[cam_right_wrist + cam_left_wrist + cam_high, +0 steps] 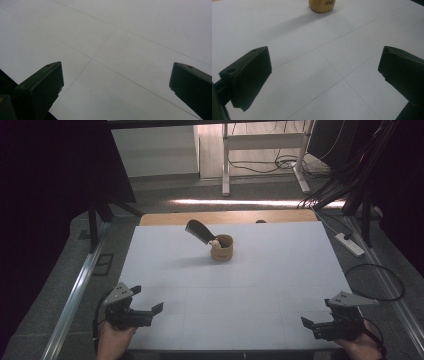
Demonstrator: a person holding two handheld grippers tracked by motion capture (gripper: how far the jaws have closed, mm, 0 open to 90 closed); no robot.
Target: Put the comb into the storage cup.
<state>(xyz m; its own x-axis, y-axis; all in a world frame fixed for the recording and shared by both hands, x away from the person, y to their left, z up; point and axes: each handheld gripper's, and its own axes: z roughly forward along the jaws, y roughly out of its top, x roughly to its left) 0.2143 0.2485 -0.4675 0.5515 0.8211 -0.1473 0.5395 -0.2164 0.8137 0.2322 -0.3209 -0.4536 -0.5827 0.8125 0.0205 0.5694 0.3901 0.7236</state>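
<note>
Cup (222, 248), tan, sits toward far-centre of white table (280, 270) w/ a dark knife-like blade (199, 231) leaning out of it. Left gripper (150, 312) near-left corner, jaws spread wide, nothing btwn. Right gripper (312, 325) near-right corner, also spread, holding nothing. Both well apart from cup.

a cup (222, 248) is set on the table (260, 270), a bit left of centre toward the far side. a knife (199, 231) is stuck in it, tilted to the far left. the left gripper (150, 312) and right gripper (311, 326) are held at the near corners, well apart from the cup.
</note>
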